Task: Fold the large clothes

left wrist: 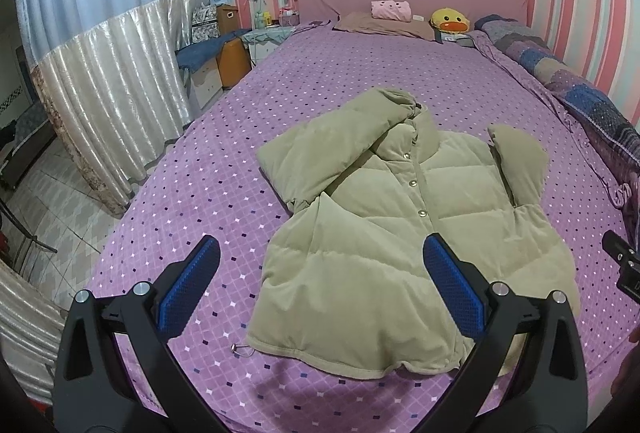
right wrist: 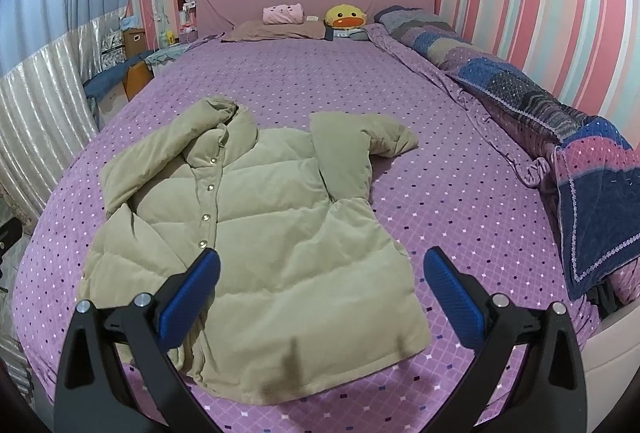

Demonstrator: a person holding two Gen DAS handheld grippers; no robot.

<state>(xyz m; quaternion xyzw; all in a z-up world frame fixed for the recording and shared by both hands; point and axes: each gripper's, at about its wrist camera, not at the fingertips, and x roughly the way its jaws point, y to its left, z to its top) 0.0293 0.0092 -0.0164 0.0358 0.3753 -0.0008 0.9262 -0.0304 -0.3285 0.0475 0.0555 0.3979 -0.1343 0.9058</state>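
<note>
Left wrist view: I hold the left gripper (left wrist: 320, 261) spread wide, empty, above the puffy beige quilted snap-button jacket (left wrist: 400, 233), which lies face-up ahead on the purple diamond-patterned bedspread (left wrist: 200, 173).

Right wrist view: the right gripper (right wrist: 320, 265) gapes equally wide, empty; the jacket (right wrist: 260, 233) lies ahead, leftward, its hem beneath the blue pads (right wrist: 192, 293).

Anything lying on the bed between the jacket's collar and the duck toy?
Nothing: only bare purple bedspread between the jacket and the duck toy, clearest in the right wrist view.
</note>
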